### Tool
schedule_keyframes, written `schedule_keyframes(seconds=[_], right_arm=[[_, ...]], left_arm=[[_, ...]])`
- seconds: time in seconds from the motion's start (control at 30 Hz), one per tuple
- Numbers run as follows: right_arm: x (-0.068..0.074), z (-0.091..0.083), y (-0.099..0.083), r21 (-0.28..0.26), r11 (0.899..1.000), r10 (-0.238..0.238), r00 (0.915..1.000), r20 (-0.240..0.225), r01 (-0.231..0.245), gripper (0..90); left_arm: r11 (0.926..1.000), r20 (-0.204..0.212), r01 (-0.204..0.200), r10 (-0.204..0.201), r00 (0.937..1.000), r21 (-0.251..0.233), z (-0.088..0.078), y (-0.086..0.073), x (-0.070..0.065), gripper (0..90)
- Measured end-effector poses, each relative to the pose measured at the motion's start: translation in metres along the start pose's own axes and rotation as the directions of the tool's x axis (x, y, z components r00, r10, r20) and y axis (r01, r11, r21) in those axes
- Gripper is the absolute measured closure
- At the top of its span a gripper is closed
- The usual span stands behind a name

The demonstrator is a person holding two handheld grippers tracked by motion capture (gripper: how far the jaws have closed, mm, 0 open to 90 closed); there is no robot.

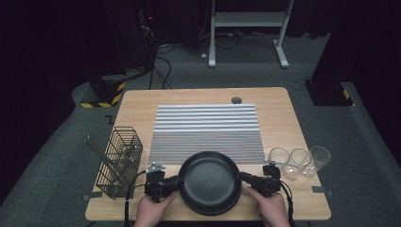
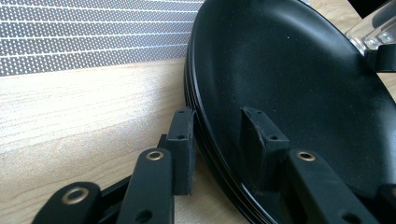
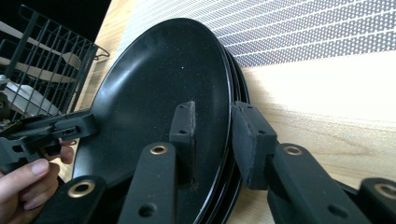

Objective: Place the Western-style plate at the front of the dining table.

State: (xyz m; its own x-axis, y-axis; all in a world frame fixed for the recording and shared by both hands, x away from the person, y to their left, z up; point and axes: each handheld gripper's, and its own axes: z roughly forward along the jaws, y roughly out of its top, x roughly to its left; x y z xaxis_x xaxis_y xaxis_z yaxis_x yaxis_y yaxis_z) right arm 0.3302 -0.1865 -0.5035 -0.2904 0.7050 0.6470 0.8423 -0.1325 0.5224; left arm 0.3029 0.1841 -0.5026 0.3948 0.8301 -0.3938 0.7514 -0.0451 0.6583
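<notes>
Evidently both tongs, left point(image 1: 176, 182) and right point(image 1: 243, 178), clamp stacked black plates point(image 1: 209, 182); three glasses point(image 1: 299, 161) nearby.

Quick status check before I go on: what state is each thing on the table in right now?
Stack of black plates: flat on the table, front edge of the mat, rim gripped both sides.
Left gripper: shut on the stack's rim.
Right gripper: shut on the opposite rim.
Striped mat: spread flat.
Wire basket: upright, utensils inside.
Three glasses: upright, empty, in a row.
</notes>
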Motion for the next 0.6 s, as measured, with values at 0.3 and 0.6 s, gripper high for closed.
schedule_keyframes(seconds=[0.3,0.6], right_arm=[[0.0011,0.0010,-0.0012,-0.011,1.000,0.003,0.9999,0.013,-0.003,74.6],[0.0040,0.0063,-0.0005,-0.013,1.000,-0.006,0.9999,0.011,0.007,76.0]], left_arm=[[1.0000,-0.009,0.003,-0.003,1.0000,-0.003,0.0005,-0.0001,-0.0008,65.7],[1.0000,-0.005,0.005,-0.005,1.0000,-0.009,0.0000,0.0003,-0.0006,66.1]])
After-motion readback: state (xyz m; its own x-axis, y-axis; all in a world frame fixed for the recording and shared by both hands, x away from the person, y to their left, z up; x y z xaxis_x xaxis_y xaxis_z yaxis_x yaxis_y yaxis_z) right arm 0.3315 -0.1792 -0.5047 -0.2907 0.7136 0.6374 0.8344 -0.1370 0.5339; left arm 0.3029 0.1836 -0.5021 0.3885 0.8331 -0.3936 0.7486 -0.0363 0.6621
